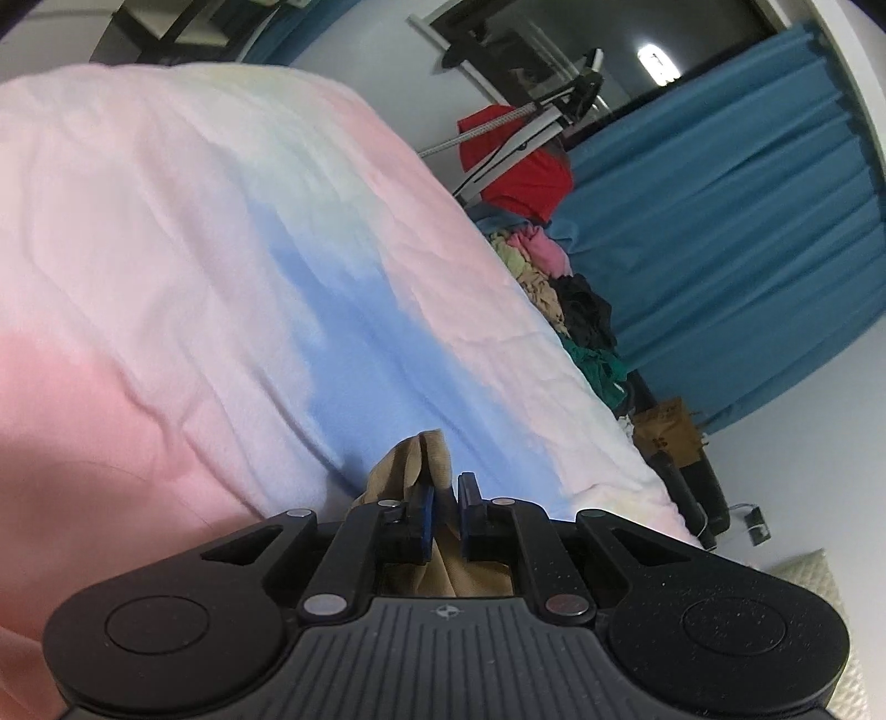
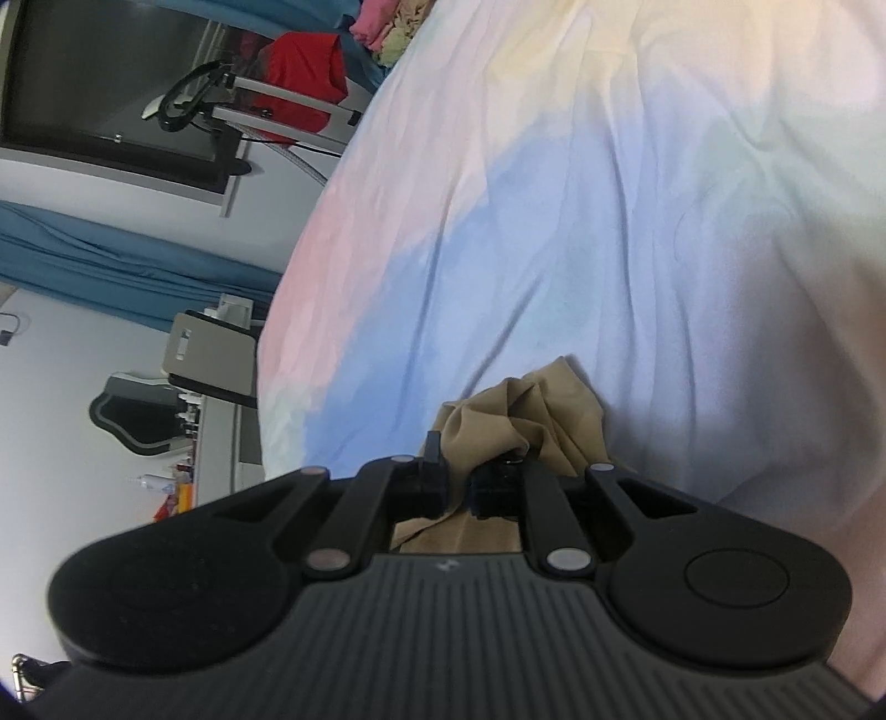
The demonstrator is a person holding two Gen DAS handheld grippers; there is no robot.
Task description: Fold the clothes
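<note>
Tan thin fabric garment bunched btwn both my grippers, left gripper & right gripper, jaws near-closed pinching it, over pastel tie-dye bedsheet.

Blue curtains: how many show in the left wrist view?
2. One large curtain hangs at the right, behind the pile of clothes; a strip of another shows at the top, past the bedspread. More may be hidden.

Bedspread ahead lies bare, room to pass; clothes heap crowds far edge by curtain.
</note>
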